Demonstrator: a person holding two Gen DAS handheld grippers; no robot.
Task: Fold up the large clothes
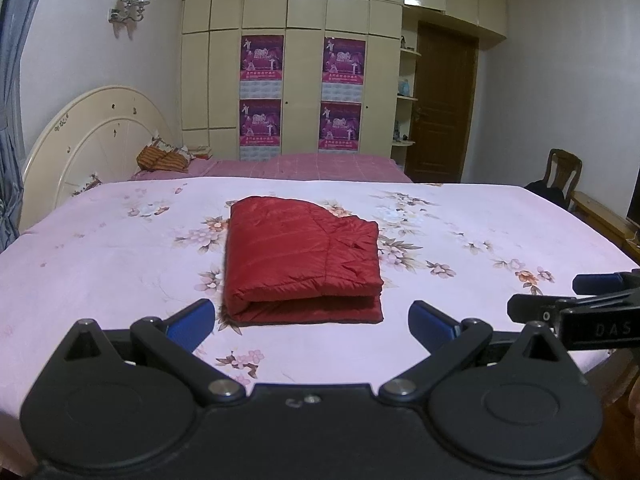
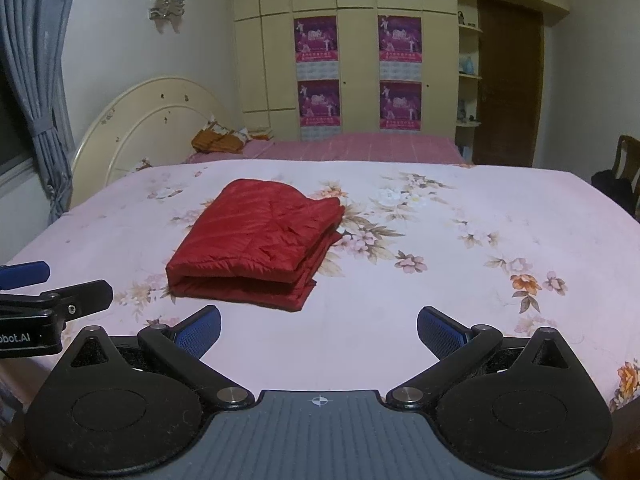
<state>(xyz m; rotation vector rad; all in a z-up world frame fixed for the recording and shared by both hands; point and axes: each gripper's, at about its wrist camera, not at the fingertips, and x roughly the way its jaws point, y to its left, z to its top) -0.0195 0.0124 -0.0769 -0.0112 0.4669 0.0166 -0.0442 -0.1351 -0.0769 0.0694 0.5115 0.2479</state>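
The red jacket lies folded into a compact stack in the middle of the bed, its doubled edge facing me. My left tongs hang just short of that near edge, spread wide and holding nothing; my right tongs sit beside them, off the jacket's right corner, equally wide and bare. I judge the folding essentially done; next I'd only square up the uneven far edge or withdraw
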